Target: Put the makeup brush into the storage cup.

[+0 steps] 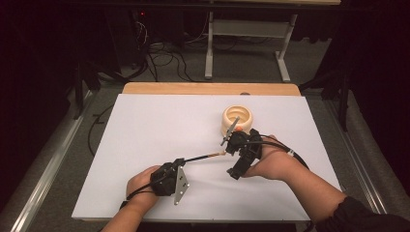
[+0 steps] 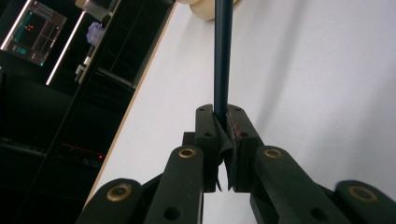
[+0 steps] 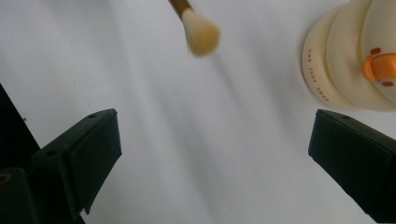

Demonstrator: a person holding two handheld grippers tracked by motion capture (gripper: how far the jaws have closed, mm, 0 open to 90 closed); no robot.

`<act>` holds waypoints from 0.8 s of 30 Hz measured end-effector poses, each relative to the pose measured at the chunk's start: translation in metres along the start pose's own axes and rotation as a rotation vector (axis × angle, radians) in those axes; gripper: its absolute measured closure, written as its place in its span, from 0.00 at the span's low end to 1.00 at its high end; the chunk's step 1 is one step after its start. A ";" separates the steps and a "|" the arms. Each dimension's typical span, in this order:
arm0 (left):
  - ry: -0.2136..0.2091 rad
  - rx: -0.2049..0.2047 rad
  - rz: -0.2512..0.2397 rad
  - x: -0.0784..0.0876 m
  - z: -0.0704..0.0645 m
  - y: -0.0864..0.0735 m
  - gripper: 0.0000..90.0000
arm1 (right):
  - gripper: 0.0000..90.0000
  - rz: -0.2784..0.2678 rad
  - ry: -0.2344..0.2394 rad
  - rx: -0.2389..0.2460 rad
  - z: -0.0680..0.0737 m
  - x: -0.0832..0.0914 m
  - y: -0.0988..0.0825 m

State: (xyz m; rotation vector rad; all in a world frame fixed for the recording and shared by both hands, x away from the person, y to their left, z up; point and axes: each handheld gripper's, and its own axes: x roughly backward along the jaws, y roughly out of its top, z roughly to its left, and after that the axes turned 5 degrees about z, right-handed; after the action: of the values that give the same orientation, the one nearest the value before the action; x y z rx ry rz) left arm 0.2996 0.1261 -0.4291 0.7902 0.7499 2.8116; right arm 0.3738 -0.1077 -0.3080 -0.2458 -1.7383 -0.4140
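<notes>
- My left gripper [image 1: 175,170] is nearest to me, and it is clamped tight on the dark handle of a thin brush [image 2: 222,60]. In the left gripper view the handle runs straight up from between the jaws, which squeeze it from both sides.
- I think the brush is very light and its handle is stiff, like a pencil. It is smooth and round, so it could slip or spin if I held it loosely. The low end of the handle is a good place to hold it.
- The brush reaches away from my left gripper toward my right gripper [image 1: 241,155]. Its soft tip [image 3: 201,32] is pale and fluffy. It would bend and squash easily, so I should not pinch it there.
- My right gripper is let go and spread wide. In the right gripper view its two black jaws stand far apart, with nothing between them but the white bench [image 3: 187,154]. The brush tip hangs in front of them, nearer the left jaw, and touches neither.
- Farthest off, just past my right gripper, sits a cream round pot [image 1: 237,117] with rings on its side and a small orange piece. It looks hard and a bit heavier than the brush. I cannot tell what is inside it.
</notes>
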 end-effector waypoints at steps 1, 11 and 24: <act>0.000 0.000 0.000 0.000 0.000 0.000 0.95 | 0.04 0.000 0.000 0.000 0.000 0.000 0.000; -0.024 0.086 0.001 -0.004 0.004 -0.006 0.95 | 0.06 -0.066 -0.017 -0.059 -0.007 -0.020 -0.023; -0.069 0.150 0.023 -0.007 0.007 -0.012 0.95 | 0.06 -0.172 -0.027 -0.169 -0.011 -0.048 -0.047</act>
State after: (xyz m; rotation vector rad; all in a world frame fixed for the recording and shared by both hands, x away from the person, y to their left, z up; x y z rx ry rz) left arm 0.3091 0.1379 -0.4333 0.9189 0.9546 2.7571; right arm 0.3759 -0.1524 -0.3596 -0.2238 -1.7592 -0.6877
